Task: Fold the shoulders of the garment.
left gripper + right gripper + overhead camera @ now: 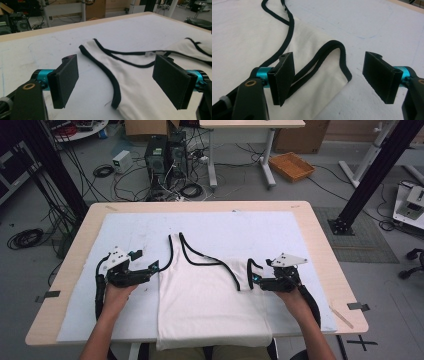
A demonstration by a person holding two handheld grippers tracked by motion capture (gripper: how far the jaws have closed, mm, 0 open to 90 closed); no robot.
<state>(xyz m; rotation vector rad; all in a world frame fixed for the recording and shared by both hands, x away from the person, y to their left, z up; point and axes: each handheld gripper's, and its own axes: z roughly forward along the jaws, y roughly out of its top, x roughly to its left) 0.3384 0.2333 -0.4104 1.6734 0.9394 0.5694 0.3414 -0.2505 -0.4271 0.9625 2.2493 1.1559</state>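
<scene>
Top (210, 295) edges between grippers (table (320, 245) bare)

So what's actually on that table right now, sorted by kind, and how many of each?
White sleeveless top with black trim: 1
White padded mat covering the wooden tabletop: 1
Hand-held black two-jaw grippers, left gripper and right gripper, both open and beside the top's edges: 2
Total: 4
</scene>
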